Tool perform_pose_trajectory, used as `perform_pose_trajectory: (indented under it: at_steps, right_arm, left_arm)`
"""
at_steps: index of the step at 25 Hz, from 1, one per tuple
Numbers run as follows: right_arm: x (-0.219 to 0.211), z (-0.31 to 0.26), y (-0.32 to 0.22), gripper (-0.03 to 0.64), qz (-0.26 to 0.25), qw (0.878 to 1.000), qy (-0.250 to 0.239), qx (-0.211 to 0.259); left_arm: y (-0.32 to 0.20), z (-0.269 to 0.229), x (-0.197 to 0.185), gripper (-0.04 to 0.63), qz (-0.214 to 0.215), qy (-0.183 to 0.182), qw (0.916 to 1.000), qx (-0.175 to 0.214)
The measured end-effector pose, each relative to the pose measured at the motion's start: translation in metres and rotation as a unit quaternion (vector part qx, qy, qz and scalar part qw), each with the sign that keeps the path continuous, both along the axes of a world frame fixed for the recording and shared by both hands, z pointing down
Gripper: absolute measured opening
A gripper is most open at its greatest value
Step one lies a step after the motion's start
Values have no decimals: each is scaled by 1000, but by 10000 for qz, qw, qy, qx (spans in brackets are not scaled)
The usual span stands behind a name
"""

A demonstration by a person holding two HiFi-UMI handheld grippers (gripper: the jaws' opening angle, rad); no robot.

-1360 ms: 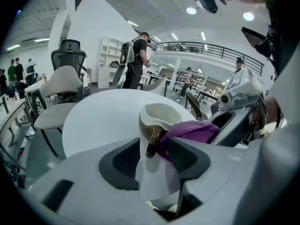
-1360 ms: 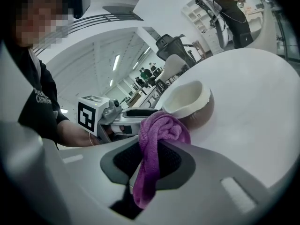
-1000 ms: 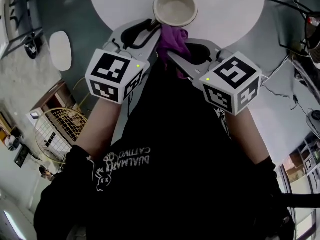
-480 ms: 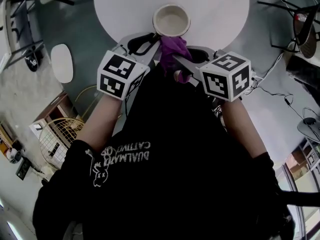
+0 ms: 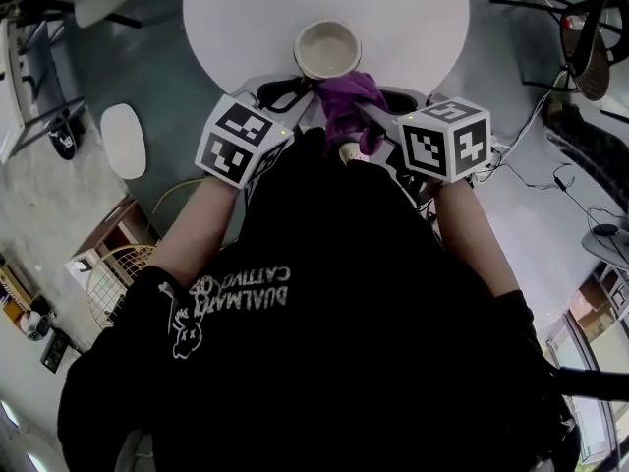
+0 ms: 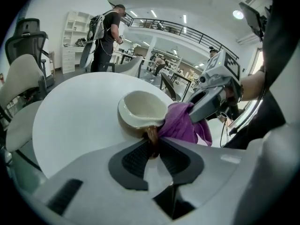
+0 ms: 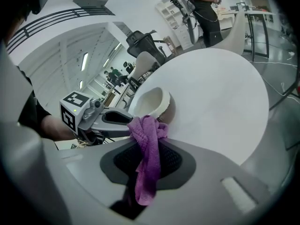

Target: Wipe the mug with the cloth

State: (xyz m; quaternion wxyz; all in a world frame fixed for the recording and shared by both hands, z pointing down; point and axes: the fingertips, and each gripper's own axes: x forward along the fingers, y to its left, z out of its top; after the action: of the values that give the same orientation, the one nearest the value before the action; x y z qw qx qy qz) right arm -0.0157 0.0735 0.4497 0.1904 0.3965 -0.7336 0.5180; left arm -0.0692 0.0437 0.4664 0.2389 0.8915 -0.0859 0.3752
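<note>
A cream mug with a brown outside stands upright near the front edge of the round white table. My left gripper has just been closing, and its jaws now pinch the mug's brown handle. In the left gripper view the mug sits just beyond the left gripper. My right gripper is shut on a purple cloth, which is bunched against the mug's near right side. The right gripper view shows the cloth hanging from the right gripper below the mug.
A white stool and a wire basket stand on the floor to the left. At the right are a dark chair and cables. In the left gripper view, a person with a backpack stands beyond the table and an office chair is at the left.
The right gripper has moved left with the cloth, bringing it against the mug's side. The left gripper's jaws have narrowed around the handle. The head view has shifted slightly.
</note>
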Motion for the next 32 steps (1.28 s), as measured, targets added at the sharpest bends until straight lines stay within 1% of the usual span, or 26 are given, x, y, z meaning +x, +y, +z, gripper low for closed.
perform_pose_trajectory:
  at_steps: [3,6,10,15,19,25,32]
  right_arm:
    - [8,0,-2,78,108,9999,123,-26]
    - [14,0,-5,78,211,9995,244,-58]
    - [25,4,-11,79,351,9982,449,-162]
    - [40,5,-22,78,518,9961,684,-209]
    - [50,4,-31,78,594,9938,919,-203]
    - [61,1,-46,78,799,9908,1087,-130]
    - [61,4,-59,78,851,9880,1280,-115]
  left_arm:
    - [2,1,2,72,170,-41,9998,-71]
    - [5,2,1,72,324,-49,9992,-231]
    - [7,1,2,72,586,-12,9971,-491]
    - [8,3,4,75,905,-15,9936,-671]
    - [8,2,3,75,1094,-60,9913,-735]
    - [9,2,2,75,1376,-105,9875,-754]
    - [8,2,-1,77,1470,-71,9862,-761]
